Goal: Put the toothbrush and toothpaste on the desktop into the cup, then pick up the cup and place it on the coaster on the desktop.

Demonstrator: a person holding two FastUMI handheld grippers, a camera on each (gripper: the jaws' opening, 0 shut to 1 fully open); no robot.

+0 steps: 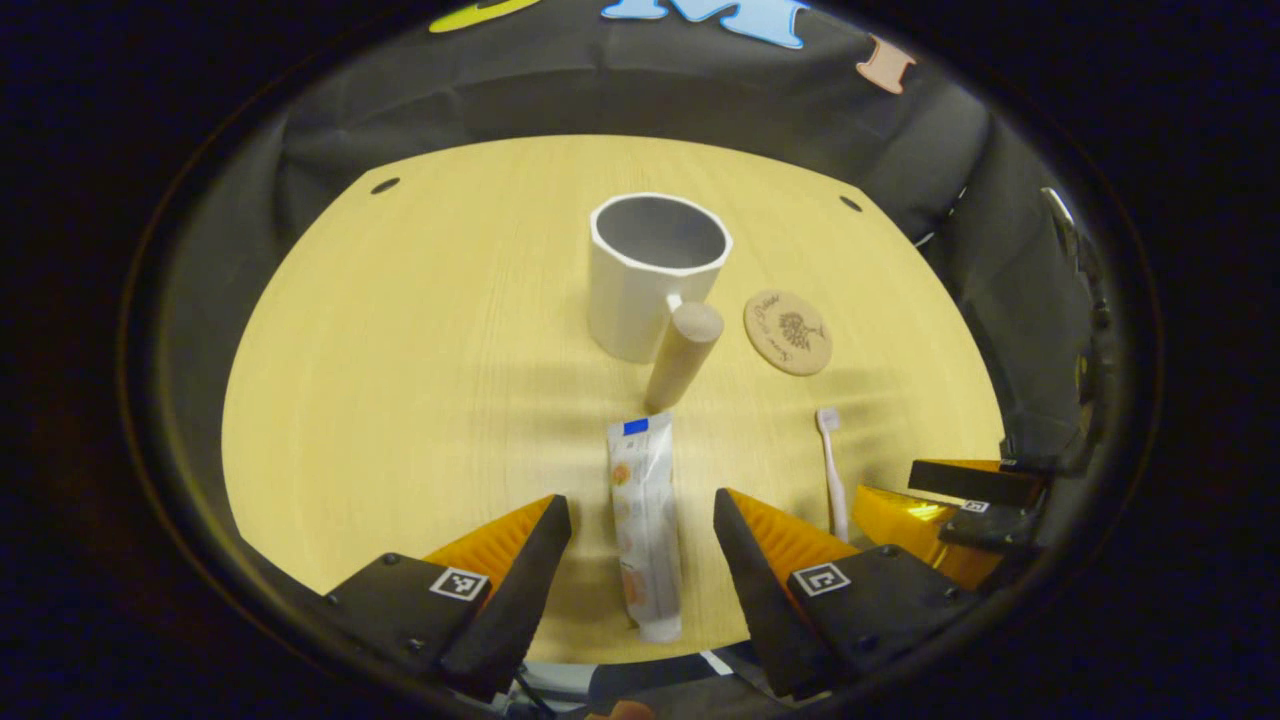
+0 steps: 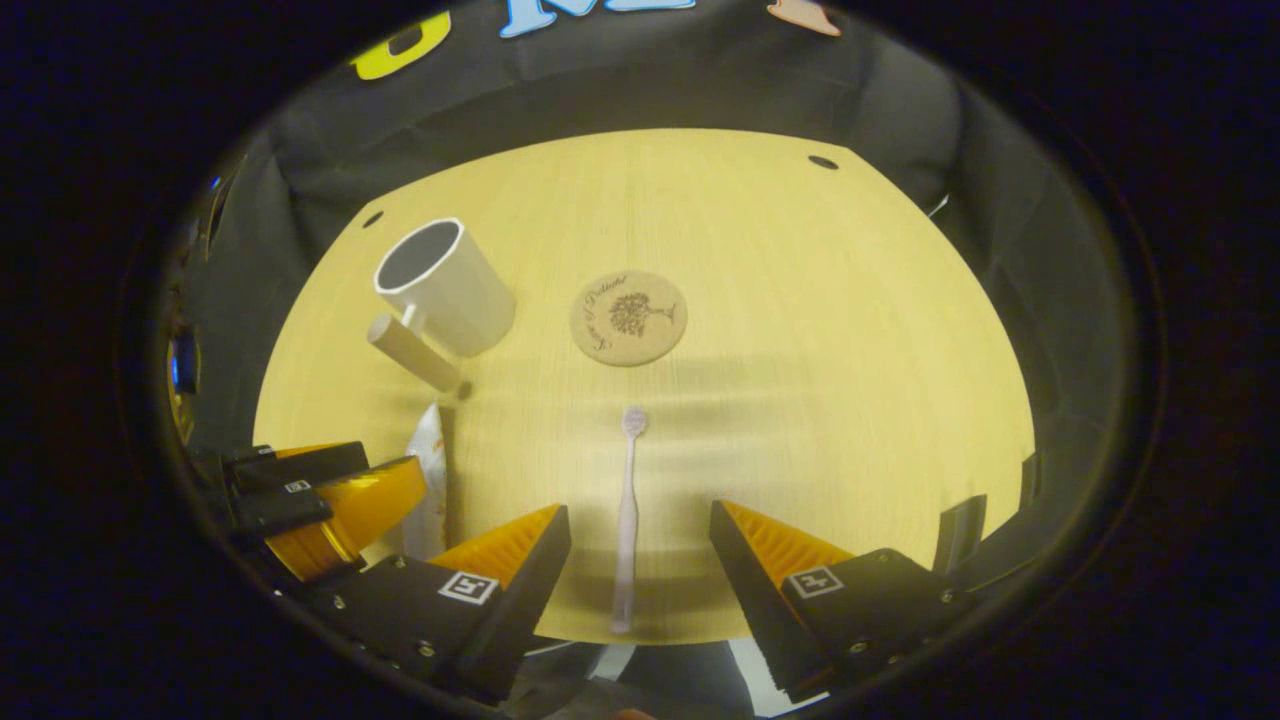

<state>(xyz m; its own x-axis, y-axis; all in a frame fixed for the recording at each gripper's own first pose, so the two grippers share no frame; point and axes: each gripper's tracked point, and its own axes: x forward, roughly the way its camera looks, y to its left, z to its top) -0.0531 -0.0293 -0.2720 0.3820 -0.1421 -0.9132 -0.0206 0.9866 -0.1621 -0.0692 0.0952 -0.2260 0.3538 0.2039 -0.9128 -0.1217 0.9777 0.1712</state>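
A white cup with a wooden cylinder handle stands upright mid-table; in the right gripper view the cup is at the far left. The round cork coaster lies to its right. A white toothpaste tube lies flat between the fingers of my open left gripper, untouched. The pale toothbrush lies lengthwise, bristles away, between the fingers of my open right gripper. The toothbrush also shows beside the right gripper in the left gripper view.
The light wooden table has small dark holes near its far corners. Black cloth walls close the booth behind and to the sides. The left gripper shows at the lower left of the right gripper view, beside the toothpaste.
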